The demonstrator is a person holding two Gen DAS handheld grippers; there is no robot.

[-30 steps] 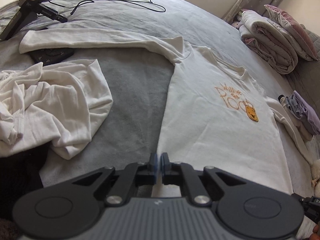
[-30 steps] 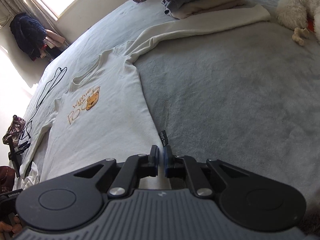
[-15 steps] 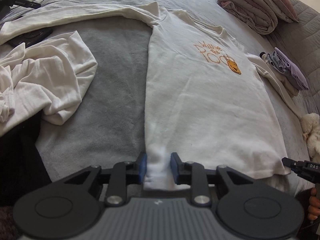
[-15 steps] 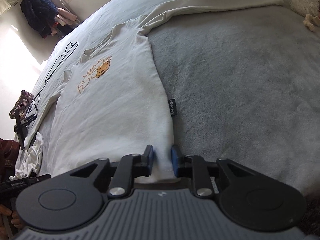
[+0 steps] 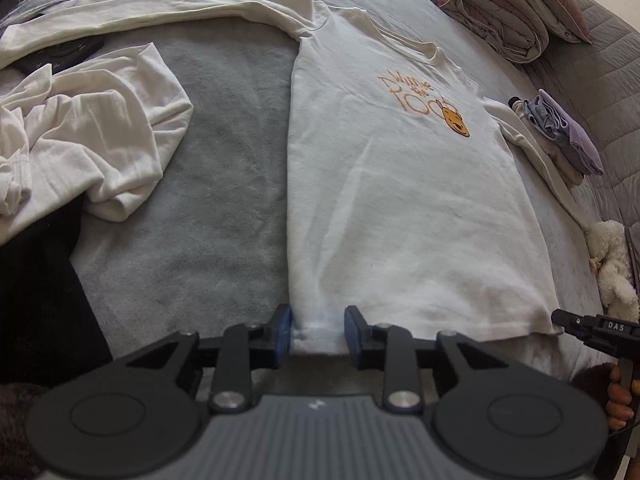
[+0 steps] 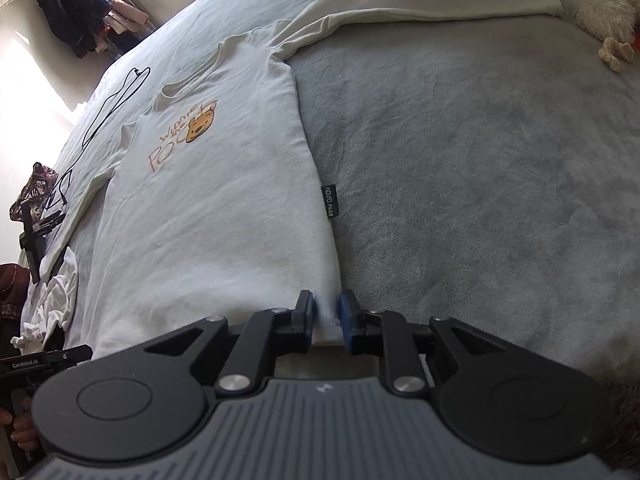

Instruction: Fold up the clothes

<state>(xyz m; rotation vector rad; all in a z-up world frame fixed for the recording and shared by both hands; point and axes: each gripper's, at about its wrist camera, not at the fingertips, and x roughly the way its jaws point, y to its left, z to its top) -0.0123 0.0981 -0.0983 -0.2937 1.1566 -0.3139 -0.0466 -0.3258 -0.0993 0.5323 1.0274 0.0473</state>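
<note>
A cream long-sleeved shirt (image 5: 400, 184) with an orange Winnie the Pooh print lies flat, front up, on the grey bed, sleeves spread sideways; it also shows in the right wrist view (image 6: 208, 216). My left gripper (image 5: 317, 328) is open, its jaws either side of the shirt's near left hem corner. My right gripper (image 6: 325, 318) is open, its jaws straddling the near right hem corner, just below a small black side label (image 6: 330, 201). Each gripper's tip appears at the edge of the other's view.
A crumpled white garment (image 5: 80, 128) lies left of the shirt. Folded clothes (image 5: 560, 136) and a rolled duvet (image 5: 492, 12) sit at the right. A plush toy (image 6: 608, 4), a black cable (image 6: 104, 116) and dark gear (image 5: 60, 52) lie on the bed (image 6: 480, 160).
Both grippers went from shut to open and came down to the shirt's hem corners; the cloth now sits between each pair of jaws.
</note>
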